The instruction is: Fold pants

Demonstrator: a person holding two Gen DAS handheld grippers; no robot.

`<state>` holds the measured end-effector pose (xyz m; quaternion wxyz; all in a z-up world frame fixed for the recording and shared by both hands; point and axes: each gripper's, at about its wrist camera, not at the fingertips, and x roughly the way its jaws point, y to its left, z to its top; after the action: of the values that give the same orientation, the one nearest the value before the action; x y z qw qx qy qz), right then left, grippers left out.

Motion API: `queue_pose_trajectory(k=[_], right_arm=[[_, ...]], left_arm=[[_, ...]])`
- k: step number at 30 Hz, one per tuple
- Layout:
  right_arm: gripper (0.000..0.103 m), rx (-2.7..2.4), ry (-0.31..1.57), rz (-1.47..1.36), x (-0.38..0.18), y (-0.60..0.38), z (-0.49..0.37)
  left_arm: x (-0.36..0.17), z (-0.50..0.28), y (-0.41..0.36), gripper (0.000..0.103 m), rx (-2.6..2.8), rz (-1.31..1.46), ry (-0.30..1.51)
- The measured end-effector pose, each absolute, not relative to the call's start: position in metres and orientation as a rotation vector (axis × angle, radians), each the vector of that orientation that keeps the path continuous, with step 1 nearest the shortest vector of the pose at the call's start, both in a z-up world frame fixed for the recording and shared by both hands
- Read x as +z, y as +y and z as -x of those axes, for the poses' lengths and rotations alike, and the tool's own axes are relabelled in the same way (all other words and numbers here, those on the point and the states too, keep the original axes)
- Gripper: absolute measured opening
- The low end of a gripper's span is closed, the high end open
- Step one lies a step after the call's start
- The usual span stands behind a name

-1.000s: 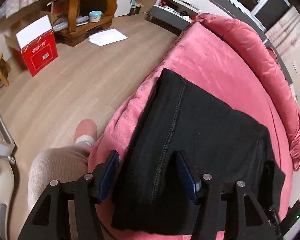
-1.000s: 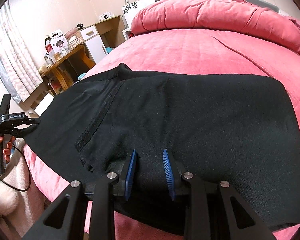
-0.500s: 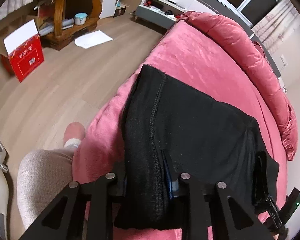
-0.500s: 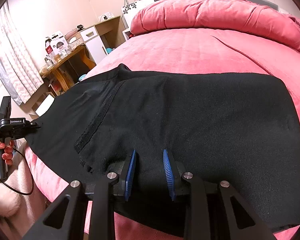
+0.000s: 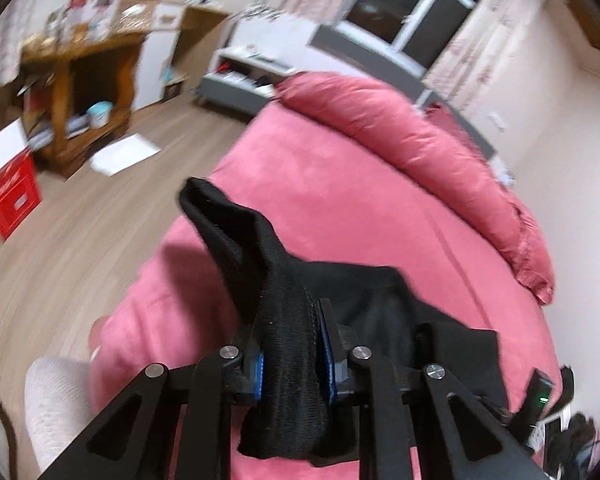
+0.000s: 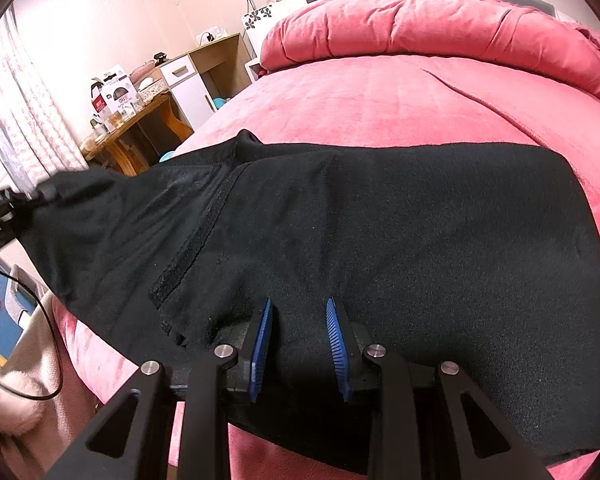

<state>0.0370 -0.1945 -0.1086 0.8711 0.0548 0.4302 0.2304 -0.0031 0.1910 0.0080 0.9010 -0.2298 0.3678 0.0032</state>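
Black pants (image 6: 400, 220) lie folded flat across the pink bed (image 6: 380, 96). My right gripper (image 6: 298, 308) is shut on their near edge, with a pinch of cloth between the blue pads. My left gripper (image 5: 290, 320) has a thick bunch of the pants' left end (image 5: 236, 232) between its jaws, which are still closing on it. That end is raised off the bed, its corner sticking up. In the right wrist view the left gripper (image 6: 4, 208) holds the cloth stretched up at the far left.
A rolled pink duvet (image 5: 440, 152) lies along the far side of the bed. On the wooden floor stand a wooden shelf table (image 5: 80, 92), a red box (image 5: 12, 196) and a white sheet (image 5: 124, 154). A person's pale-trousered leg (image 5: 56, 404) is beside the bed's edge.
My left gripper went from open over the pants' left end to closed on it, then rose and carried that end up off the bed. The right gripper stayed put.
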Motion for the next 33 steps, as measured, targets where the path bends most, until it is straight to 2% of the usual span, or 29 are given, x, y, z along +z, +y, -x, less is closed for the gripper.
queue_pose_trajectory(k=[3, 6, 7, 16, 18, 20, 24, 27, 30, 32, 33], right_arm=[[0.030, 0.469, 0.908, -0.111, -0.102, -0.195, -0.037], [0.045, 0.443, 0.888, -0.101, -0.090, -0.201, -0.034], [0.046, 0.437, 0.883, -0.115, -0.086, -0.206, -0.033], [0.046, 0.348, 0.849, -0.332, -0.066, -0.273, -0.034], [0.046, 0.323, 0.832, -0.369, -0.061, -0.288, -0.031], [0.047, 0.308, 0.814, -0.393, -0.057, -0.299, -0.029], [0.047, 0.291, 0.792, -0.430, -0.054, -0.316, -0.024], [0.048, 0.287, 0.797, -0.470, -0.058, -0.322, -0.020], [0.048, 0.296, 0.800, -0.466, -0.058, -0.321, -0.018], [0.051, 0.323, 0.804, -0.467, -0.058, -0.315, -0.017], [0.055, 0.339, 0.808, -0.470, -0.059, -0.312, -0.018]], left_arm=[[0.031, -0.002, 0.167, 0.019, -0.082, 0.438, 0.728], [0.053, -0.006, 0.140, 0.019, -0.184, 0.382, 0.684], [0.058, -0.007, 0.131, 0.019, -0.213, 0.365, 0.675], [0.083, -0.020, 0.016, 0.018, -0.546, 0.172, 0.658], [0.079, -0.025, -0.016, 0.016, -0.629, 0.139, 0.677], [0.074, -0.029, -0.051, 0.006, -0.722, 0.104, 0.692], [0.058, -0.034, -0.107, 0.006, -0.824, 0.032, 0.718], [0.027, -0.044, -0.140, 0.006, -0.823, -0.025, 0.833], [0.007, -0.051, -0.136, 0.006, -0.795, 0.053, 0.912], [0.002, -0.052, -0.124, 0.010, -0.758, 0.084, 0.929], [0.001, -0.053, -0.114, 0.015, -0.734, 0.091, 0.927]])
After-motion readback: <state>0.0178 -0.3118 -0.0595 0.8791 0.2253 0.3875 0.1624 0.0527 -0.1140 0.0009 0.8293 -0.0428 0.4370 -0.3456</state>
